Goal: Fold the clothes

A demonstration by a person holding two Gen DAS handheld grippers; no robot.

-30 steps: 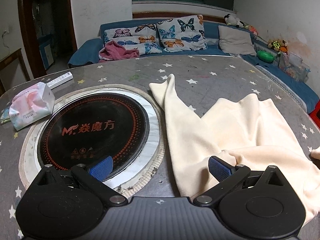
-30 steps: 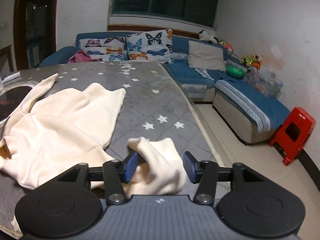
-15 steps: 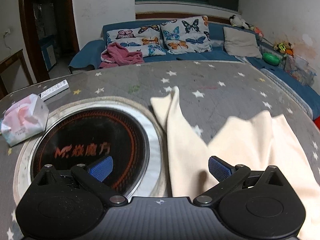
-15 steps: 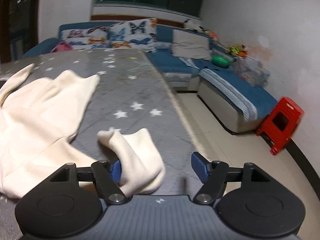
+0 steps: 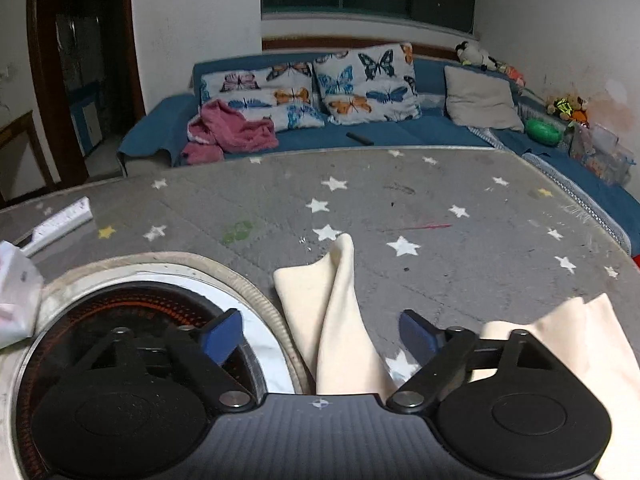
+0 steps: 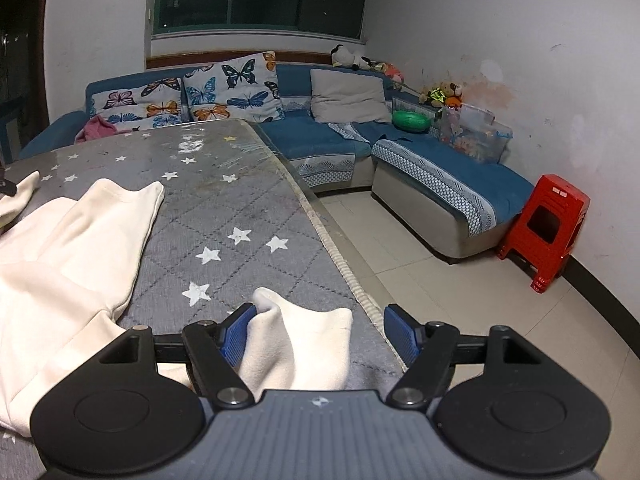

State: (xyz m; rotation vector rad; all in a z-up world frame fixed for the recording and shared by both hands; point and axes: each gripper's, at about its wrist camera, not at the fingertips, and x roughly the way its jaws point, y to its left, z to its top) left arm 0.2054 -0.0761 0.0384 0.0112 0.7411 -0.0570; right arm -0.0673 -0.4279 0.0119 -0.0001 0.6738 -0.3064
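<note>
cream garment [image 6: 72,248] lies on the star table [image 5: 440,200]. left gripper [image 5: 320,336], closing, straddles a sleeve, not pinching. right gripper [image 6: 316,332] is spread around the 6 o'clock sleeve.

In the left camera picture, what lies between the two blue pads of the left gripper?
In the left wrist view, a cream sleeve of the garment lies on the grey star table cover between the pads of the left gripper. The pads do not press on it.

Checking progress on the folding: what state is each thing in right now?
Cream garment: unfolded, spread on the table.
Left sleeve: flat, between open jaws.
Right sleeve: bunched, ungripped.
Left gripper: open, jaws just been closing.
Right gripper: open.
Cooktop: bare.
</note>
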